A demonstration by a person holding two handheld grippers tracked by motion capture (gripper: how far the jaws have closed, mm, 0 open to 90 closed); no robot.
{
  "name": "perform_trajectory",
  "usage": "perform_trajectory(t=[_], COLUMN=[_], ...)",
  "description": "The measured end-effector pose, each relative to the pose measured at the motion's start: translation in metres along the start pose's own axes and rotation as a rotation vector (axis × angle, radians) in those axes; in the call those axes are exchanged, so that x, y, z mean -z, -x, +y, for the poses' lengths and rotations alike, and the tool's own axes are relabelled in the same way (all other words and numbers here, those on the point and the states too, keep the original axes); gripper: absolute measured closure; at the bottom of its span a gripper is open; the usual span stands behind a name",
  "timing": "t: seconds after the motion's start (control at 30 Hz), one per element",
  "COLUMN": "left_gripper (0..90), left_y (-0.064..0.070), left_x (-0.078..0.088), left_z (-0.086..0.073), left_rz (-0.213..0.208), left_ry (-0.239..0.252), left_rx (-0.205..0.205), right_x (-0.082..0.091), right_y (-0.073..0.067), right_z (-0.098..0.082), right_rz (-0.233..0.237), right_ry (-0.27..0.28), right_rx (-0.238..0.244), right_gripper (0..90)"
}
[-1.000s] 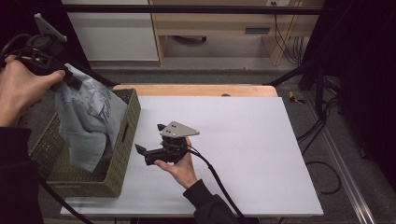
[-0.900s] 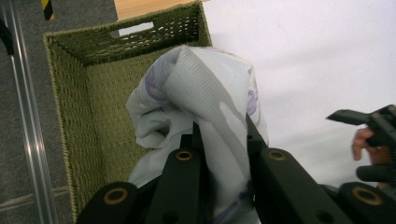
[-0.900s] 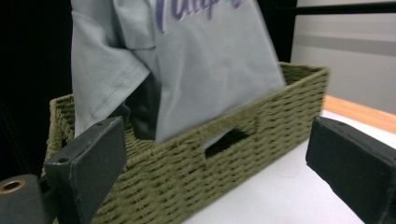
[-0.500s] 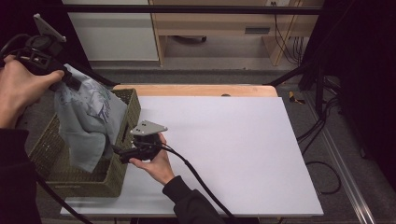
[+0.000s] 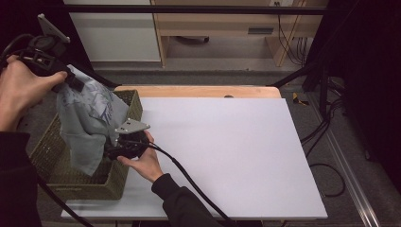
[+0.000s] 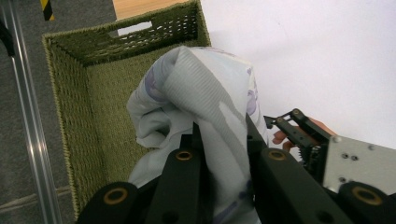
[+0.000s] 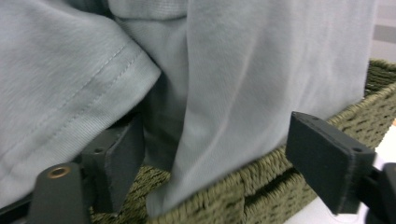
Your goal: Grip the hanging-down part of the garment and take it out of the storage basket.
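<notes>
Pale shirt (image 7: 243,93) between the right gripper's (image 7: 219,158) parted fingers (image 7: 327,163).

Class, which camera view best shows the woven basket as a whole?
The high view: the basket sits at the table's left edge. The left gripper view shows its inside walls and handle slot; the right gripper view, a close strip of rim.

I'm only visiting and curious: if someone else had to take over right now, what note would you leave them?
Left claw: shut on the pale shirt, holding it up over the woven basket.
Right claw: open at the basket's table-side rim, jaws just been closing, a hanging fold between them, pads not pressing yet.
Done: shirt lifted, its lower end still inside the basket.
Left: probably grip the fold, then bring the shirt onto the white table.
</notes>
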State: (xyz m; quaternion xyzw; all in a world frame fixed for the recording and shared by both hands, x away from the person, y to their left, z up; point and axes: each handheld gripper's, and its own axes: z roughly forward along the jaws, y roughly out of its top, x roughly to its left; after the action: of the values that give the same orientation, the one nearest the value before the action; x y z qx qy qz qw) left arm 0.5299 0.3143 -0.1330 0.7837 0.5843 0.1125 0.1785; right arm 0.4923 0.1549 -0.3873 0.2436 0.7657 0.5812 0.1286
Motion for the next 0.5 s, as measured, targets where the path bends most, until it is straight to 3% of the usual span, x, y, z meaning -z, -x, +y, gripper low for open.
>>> perform_trajectory(t=[0.07,0.17,0.2,0.23,0.37,0.5], left_gripper=[81.7,81.7,81.7,81.7,81.7,81.7], left_y=[0.000,0.000,0.000,-0.001,-0.004,-0.007], left_x=[0.000,-0.003,-0.003,-0.005,-0.006,-0.005], left_z=[0.000,0.000,0.000,-0.001,-0.002,-0.004], left_rz=[-0.004,-0.003,-0.003,-0.002,-0.007,-0.012], left_ry=[0.001,-0.003,-0.003,-0.009,-0.008,0.002], left_rx=[-0.002,0.000,0.000,-0.003,0.003,0.006], right_x=[-0.002,-0.010,-0.010,-0.012,-0.012,-0.005], right_y=[-0.001,-0.005,-0.005,-0.005,-0.004,0.000], right_z=[0.001,0.004,0.004,0.004,0.004,0.006], right_rz=[0.002,-0.010,-0.010,-0.015,-0.017,0.000], right_ry=[-0.001,-0.012,-0.012,-0.019,-0.025,-0.023], right_rx=[0.008,0.014,0.014,0.015,-0.002,0.012], right_gripper=[23.7,37.6,37.6,51.3,79.5,85.4])
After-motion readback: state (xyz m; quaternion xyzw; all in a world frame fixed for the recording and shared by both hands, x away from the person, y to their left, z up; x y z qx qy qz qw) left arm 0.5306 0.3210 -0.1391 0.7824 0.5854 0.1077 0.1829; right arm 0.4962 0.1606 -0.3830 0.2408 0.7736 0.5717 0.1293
